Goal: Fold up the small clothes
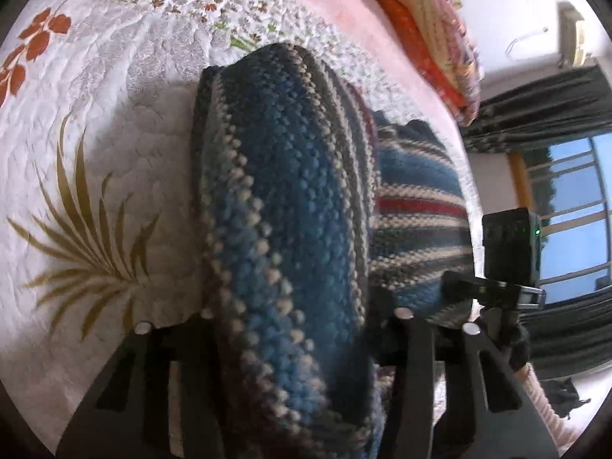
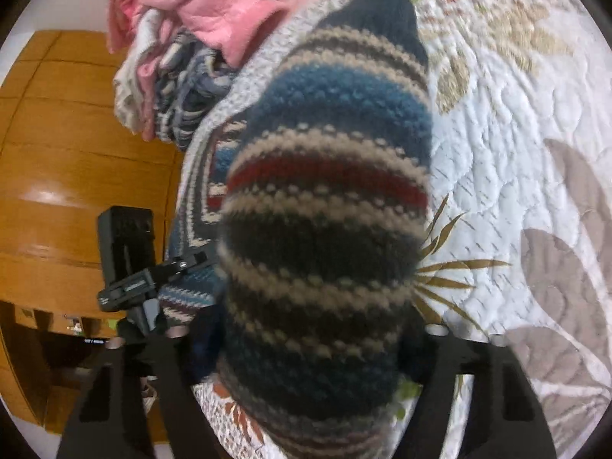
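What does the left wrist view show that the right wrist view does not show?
Only the left wrist view shows the window with dark curtains and the orange and yellow folded blankets. Only the right wrist view shows the orange wooden wardrobe and the pile of pink and striped clothes. Both show the blue, grey and red striped knitted garment held in the tool in front of each camera, over the white quilted floral bedspread.
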`<state>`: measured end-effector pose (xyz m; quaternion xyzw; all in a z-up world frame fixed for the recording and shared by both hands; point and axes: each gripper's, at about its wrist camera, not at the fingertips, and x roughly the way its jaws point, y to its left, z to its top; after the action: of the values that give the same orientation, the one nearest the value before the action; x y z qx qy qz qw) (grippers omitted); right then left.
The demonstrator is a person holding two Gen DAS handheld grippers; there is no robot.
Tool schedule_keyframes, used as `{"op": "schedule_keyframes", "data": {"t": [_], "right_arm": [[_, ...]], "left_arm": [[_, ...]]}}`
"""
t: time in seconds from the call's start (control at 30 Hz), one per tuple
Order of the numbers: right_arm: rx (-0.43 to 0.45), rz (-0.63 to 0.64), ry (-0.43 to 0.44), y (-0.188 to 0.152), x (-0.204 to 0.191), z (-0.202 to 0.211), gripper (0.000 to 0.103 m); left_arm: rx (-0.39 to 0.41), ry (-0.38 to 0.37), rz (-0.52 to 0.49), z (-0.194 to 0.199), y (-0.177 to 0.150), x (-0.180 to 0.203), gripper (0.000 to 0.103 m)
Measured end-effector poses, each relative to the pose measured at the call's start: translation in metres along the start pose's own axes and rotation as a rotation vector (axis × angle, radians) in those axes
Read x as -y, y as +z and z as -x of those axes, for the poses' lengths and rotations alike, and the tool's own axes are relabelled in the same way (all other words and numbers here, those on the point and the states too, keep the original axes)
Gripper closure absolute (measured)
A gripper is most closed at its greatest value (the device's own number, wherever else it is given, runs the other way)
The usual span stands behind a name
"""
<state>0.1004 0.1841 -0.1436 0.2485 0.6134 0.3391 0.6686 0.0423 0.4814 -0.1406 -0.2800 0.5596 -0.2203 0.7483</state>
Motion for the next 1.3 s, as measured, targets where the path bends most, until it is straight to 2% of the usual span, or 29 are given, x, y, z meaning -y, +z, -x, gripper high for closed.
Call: {"op": "schedule_keyframes", "data": {"t": [0.07,0.17,0.3,0.4,0.57,0.67,0.83,0.93,1.0,1.07,1.17,1.23,1.3], "right_arm": [[0.005,0.021,0.024,-0.005,-0.009,0.015,0.041],[0.008,0.083,0.012,-0.021,-0.021,0.043,0.042],[0.003,0.118,0.007,-0.053,-0.022,0.087,0.042],[0.009,0.119,0.009,-0.083,-0.012,0.128,0.042],[0.017,0.132,-0.011,-0.117,0.01,0.172,0.042],[0.004,0.115,-0.031,-0.133,0.03,0.18,0.041],[-0.019,0.044,-0.066,-0.152,0.066,0.16,0.041],[0.002,0.03,-0.101,-0.164,0.083,0.148,0.037],[0.018,0.009,-0.088,-0.171,0.094,0.147,0.034],[0.024,0.0,-0.085,-0.175,0.103,0.147,0.029],[0.028,-0.019,-0.104,-0.178,0.105,0.148,0.023],[0.036,-0.009,-0.178,-0.179,0.092,0.152,0.019],[0.069,0.015,-0.243,-0.185,0.08,0.165,0.018]], "left_arm": [[0.02,-0.059,0.013,0.006,-0.01,0.006,0.065],[0.045,-0.148,0.028,0.011,-0.036,0.024,0.066],[0.045,-0.215,0.006,0.007,-0.079,0.065,0.066],[0.051,-0.233,-0.015,-0.001,-0.105,0.099,0.066],[0.054,-0.233,-0.058,-0.021,-0.144,0.143,0.066],[0.032,-0.209,-0.057,-0.042,-0.151,0.152,0.066],[-0.006,-0.102,-0.059,-0.075,-0.154,0.149,0.066],[-0.028,-0.07,-0.066,-0.082,-0.153,0.138,0.065],[-0.04,-0.028,-0.082,-0.09,-0.153,0.137,0.062],[-0.035,-0.02,-0.068,-0.097,-0.147,0.141,0.059],[-0.029,-0.017,-0.025,-0.092,-0.147,0.135,0.053],[-0.03,0.022,-0.022,-0.081,-0.153,0.138,0.05],[-0.008,0.101,-0.054,-0.062,-0.158,0.147,0.045]]}}
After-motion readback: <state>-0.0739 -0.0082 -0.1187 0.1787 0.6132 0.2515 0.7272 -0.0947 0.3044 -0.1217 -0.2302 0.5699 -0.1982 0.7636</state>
